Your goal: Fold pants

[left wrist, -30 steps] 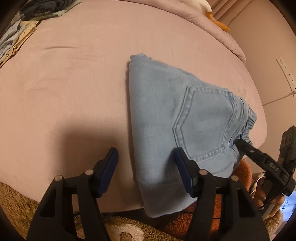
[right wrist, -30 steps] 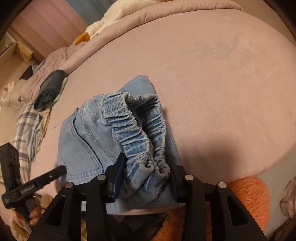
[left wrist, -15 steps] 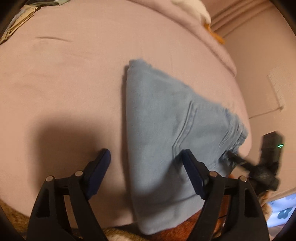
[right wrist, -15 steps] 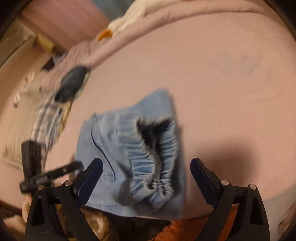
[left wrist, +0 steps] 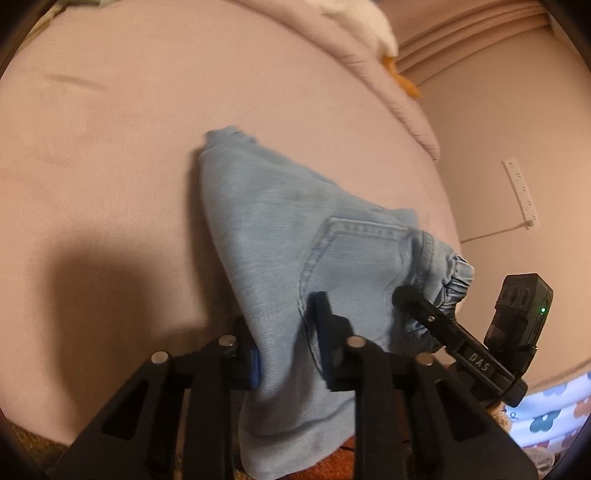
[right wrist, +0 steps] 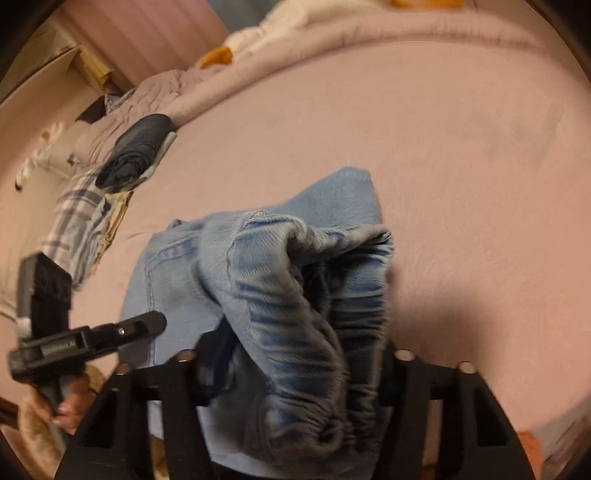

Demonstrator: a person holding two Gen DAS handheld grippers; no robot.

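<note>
Light blue folded jeans (left wrist: 295,236) lie on a pink bed (left wrist: 110,147), back pocket up, near the bed's front edge. My left gripper (left wrist: 286,350) is shut on the folded side edge of the jeans. My right gripper (right wrist: 303,369) is shut on the bunched elastic waistband (right wrist: 295,314), which stands up between its jaws. The right gripper also shows in the left wrist view (left wrist: 454,343), at the waistband. The left gripper shows in the right wrist view (right wrist: 92,339), at the far side of the jeans (right wrist: 332,195).
A dark rolled garment (right wrist: 136,151) and plaid cloth (right wrist: 77,218) lie at the bed's far side. A quilt (left wrist: 369,74) and a white and orange soft toy (left wrist: 369,26) lie at the head. A wall with a power strip (left wrist: 521,192) is on the right.
Both grippers were wide open half a second ago. They have closed on the jeans, the left on the side edge and the right on the waistband, which is now bunched higher.
</note>
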